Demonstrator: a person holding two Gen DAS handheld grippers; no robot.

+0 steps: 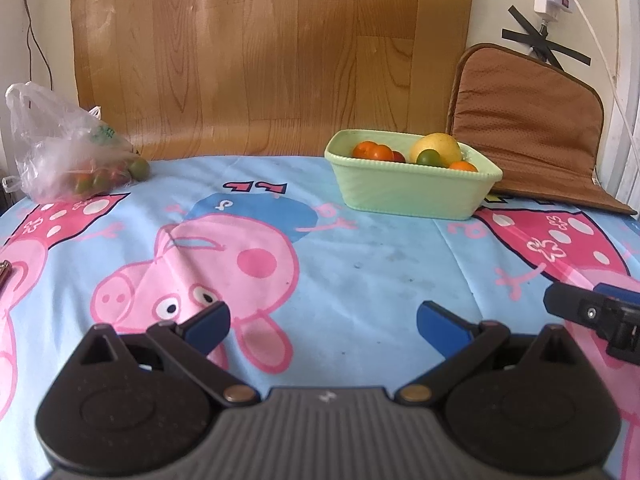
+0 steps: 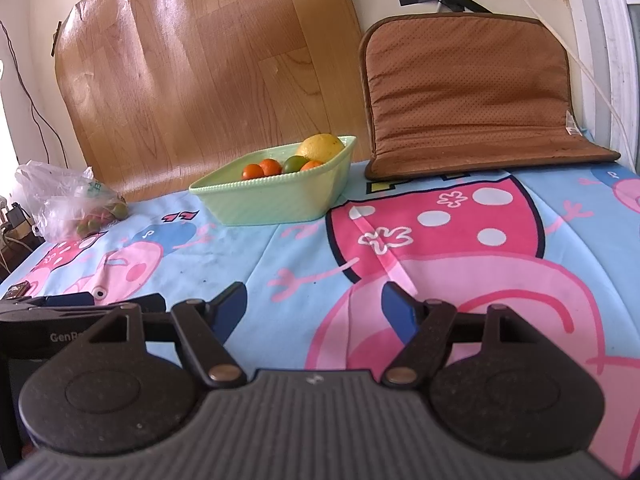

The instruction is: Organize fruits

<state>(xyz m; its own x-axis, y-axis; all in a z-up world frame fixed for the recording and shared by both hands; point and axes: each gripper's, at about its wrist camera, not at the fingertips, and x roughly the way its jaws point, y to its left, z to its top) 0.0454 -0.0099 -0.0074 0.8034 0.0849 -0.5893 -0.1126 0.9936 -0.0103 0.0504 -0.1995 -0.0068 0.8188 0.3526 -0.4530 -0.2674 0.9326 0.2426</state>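
the green basket (image 1: 412, 190) sits at the back of the cartoon-pig cloth (image 1: 360, 264), holding small oranges (image 1: 372, 151), a green fruit (image 1: 429, 157) and a big yellow fruit (image 1: 438, 146). well left of the basket lies a clear plastic bag (image 1: 60, 152) with more small fruits. just right of the basket leans a brown cushion (image 1: 532, 128). nearer than the basket, the left gripper (image 1: 322, 326) and right gripper (image 2: 314, 308) both hang spread wide, holding nothing.

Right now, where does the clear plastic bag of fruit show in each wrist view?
Left wrist: clear plastic bag of fruit at far left, on the cartoon-print cloth's back edge.
Right wrist: bag at far left, mid-height.
Shared landmark: pale green rectangular bowl, right of the bag in both.
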